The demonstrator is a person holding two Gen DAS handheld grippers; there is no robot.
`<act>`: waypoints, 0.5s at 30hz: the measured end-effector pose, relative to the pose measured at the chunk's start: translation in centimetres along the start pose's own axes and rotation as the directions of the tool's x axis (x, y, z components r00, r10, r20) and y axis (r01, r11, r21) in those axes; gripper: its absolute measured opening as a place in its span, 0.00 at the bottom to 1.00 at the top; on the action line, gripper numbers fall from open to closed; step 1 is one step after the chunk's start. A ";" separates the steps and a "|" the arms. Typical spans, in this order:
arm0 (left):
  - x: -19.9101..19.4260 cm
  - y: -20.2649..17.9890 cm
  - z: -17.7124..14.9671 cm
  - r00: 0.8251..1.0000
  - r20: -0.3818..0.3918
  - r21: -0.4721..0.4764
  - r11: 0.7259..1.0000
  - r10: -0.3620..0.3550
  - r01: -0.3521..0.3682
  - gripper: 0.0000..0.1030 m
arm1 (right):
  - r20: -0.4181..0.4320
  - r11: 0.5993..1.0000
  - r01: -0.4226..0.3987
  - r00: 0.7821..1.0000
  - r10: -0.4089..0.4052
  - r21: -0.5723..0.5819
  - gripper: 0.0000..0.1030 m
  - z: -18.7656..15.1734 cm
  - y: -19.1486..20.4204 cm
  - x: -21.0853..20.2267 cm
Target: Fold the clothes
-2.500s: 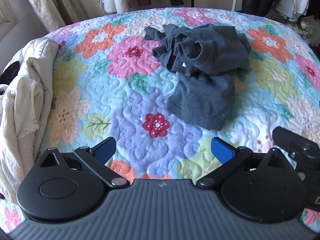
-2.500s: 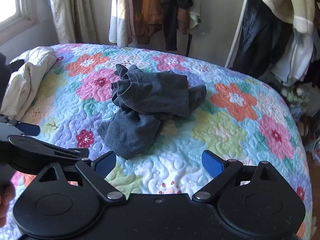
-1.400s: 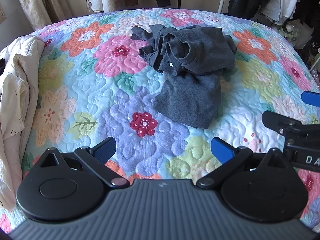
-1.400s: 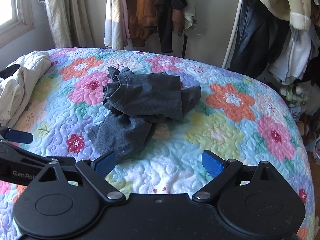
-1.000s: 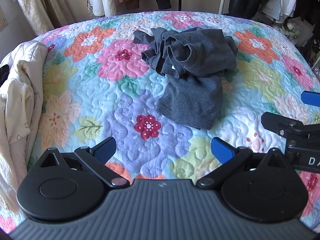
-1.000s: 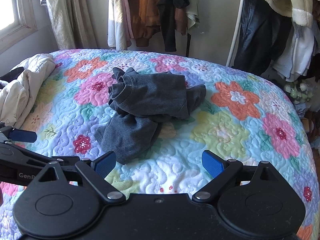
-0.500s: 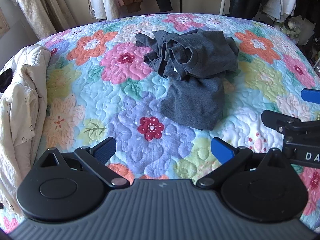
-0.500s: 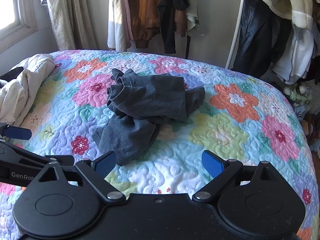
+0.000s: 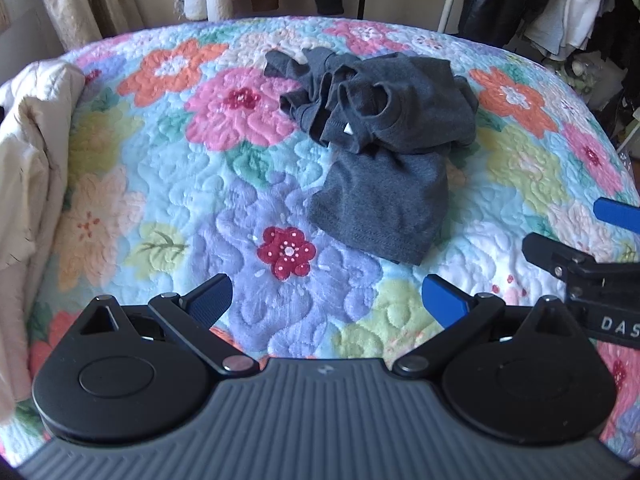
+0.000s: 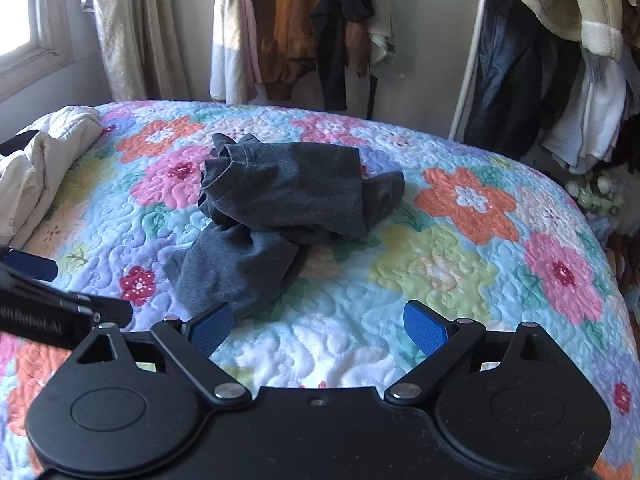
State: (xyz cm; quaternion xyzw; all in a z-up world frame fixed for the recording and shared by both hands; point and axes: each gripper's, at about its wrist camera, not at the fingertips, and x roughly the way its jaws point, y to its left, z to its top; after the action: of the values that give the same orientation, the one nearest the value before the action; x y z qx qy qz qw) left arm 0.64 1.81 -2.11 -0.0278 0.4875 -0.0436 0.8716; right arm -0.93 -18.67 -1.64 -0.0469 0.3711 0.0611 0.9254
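Note:
A crumpled dark grey shirt lies bunched in the middle of the floral quilt; its collar faces left and one flat part spreads toward me. The same grey shirt shows in the right wrist view. My left gripper hovers open over the quilt, short of the shirt's near edge. My right gripper is open too, its left fingertip near the shirt's near hem. Neither holds anything. The right gripper's fingers poke into the left wrist view at the right edge.
A cream jacket is heaped on the bed's left side. Hanging clothes and a rack pole stand behind the bed, with more garments at the right. A curtain and window sit at the back left.
Both views shifted slightly; the shirt sits a little closer and more centred than before. The shirt itself has not been touched, and both grippers stayed open.

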 end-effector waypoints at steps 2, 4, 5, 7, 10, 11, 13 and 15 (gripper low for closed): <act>0.9 0.7 0.0 1.000 0.002 -0.038 0.999 -0.024 0.024 0.99 | 0.018 1.000 -0.020 1.000 0.019 0.014 0.92 -0.6 -0.5 0.7; 1.9 1.2 0.0 0.999 0.019 -0.074 0.996 -0.044 0.045 0.97 | 0.034 0.998 -0.048 0.998 0.047 0.044 0.92 -1.0 -1.0 1.5; 2.1 1.5 0.1 0.998 0.041 -0.083 0.995 -0.049 0.052 0.97 | 0.037 0.996 -0.068 0.997 0.066 0.064 0.92 -1.2 -1.2 1.9; 2.4 1.9 0.3 0.994 0.092 -0.098 0.993 -0.057 0.066 0.93 | 0.041 0.989 -0.110 0.994 0.106 0.103 0.92 -1.5 -1.7 2.8; 2.7 2.5 0.5 0.985 0.154 -0.113 0.989 -0.079 0.097 0.91 | 0.014 0.964 -0.188 0.982 0.189 0.187 0.92 -2.3 -2.1 4.5; 2.8 2.6 0.6 0.981 0.171 -0.117 0.987 -0.089 0.110 0.89 | 0.004 0.950 -0.214 0.976 0.219 0.227 0.92 -2.6 -2.3 5.0; 3.1 2.8 0.6 0.977 0.184 -0.106 0.986 -0.107 0.128 0.85 | -0.012 0.916 -0.263 0.960 0.280 0.304 0.92 -3.1 -2.7 6.0; 3.8 2.8 0.4 0.976 0.177 -0.098 0.985 -0.124 0.142 0.85 | -0.020 0.890 -0.288 0.949 0.315 0.353 0.92 -3.7 -2.7 6.8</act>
State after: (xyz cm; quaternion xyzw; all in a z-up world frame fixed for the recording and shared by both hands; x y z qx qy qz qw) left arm 3.12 4.21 -5.38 -0.1119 0.4102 -0.0726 0.9022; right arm 1.80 -21.26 -8.93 0.1723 0.4139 0.1361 0.8835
